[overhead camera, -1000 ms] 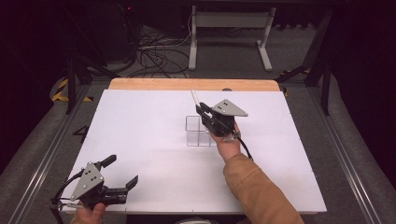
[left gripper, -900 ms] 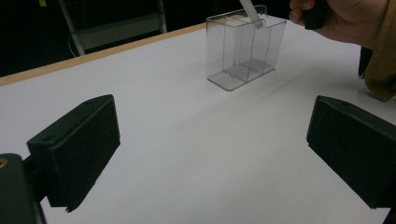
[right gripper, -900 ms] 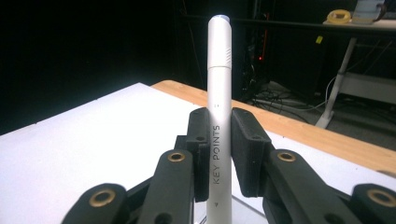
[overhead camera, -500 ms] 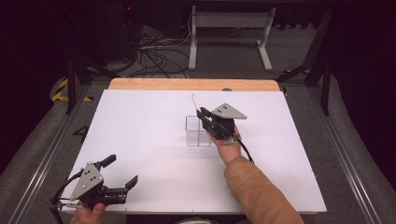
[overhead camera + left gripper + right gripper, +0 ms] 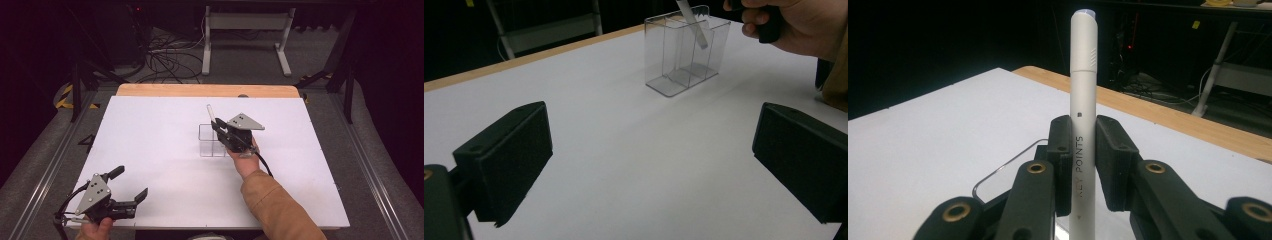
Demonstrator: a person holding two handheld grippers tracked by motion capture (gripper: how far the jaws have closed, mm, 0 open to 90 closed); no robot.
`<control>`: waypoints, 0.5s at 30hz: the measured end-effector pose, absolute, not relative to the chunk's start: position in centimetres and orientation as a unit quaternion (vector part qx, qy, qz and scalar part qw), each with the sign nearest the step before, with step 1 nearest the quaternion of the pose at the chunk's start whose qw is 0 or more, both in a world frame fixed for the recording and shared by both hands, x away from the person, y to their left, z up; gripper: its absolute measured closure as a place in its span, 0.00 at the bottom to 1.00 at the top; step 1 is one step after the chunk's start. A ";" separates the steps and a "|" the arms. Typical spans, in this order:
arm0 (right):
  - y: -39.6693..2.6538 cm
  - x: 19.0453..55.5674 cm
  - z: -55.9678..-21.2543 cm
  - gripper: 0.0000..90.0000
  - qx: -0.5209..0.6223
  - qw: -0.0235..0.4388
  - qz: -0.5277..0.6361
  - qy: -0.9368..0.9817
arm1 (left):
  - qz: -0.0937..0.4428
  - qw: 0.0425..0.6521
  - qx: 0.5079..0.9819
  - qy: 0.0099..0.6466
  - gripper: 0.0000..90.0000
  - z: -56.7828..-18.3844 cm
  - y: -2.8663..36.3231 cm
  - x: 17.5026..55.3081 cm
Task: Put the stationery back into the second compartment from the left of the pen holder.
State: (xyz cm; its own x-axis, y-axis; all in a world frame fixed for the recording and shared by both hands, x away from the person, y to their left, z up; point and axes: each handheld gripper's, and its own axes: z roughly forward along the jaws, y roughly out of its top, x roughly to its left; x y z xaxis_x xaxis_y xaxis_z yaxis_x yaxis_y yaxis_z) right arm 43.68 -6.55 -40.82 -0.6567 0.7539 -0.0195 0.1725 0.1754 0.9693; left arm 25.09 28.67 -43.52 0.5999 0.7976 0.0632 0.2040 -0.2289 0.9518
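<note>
A white pen [image 5: 210, 112] marked "KEY POINTS" [image 5: 1083, 75] stands nearly upright between the jaws of my right gripper [image 5: 220, 131], whose pads still press on its barrel [image 5: 1083, 150]. These jaws have just been opening a little, with the pen between them. The pen's lower end [image 5: 696, 30] hangs inside a clear, divided plastic container [image 5: 212, 142], above its floor [image 5: 684, 55]. My left gripper [image 5: 132, 182] rests at the table's near left corner, open and with nothing between its jaws [image 5: 649, 165].
The white table top [image 5: 150, 130] ends in a wooden strip [image 5: 205, 90] at the far edge. Behind it are a metal stand [image 5: 245, 30] and cables on the dark floor. A tan sleeve [image 5: 275, 205] reaches in from the bottom.
My right gripper has sunk slightly with the pen, bringing it lower over the container. The left gripper has not moved.
</note>
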 end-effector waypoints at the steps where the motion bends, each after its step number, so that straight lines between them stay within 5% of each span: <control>1: -6.6 43.7 -40.8 0.75 0.319 0.259 0.558 0.721 | 0.287 0.518 0.729 0.343 0.04 -43.5 28.7 25.1; 6: -7.3 43.7 -40.1 0.49 0.318 0.258 0.577 0.707 | 0.286 0.518 0.730 0.344 0.04 -43.5 28.7 25.1; 15: -8.0 42.2 -37.5 0.38 0.276 0.276 0.583 0.713 | 0.287 0.517 0.730 0.342 0.04 -43.5 28.5 25.2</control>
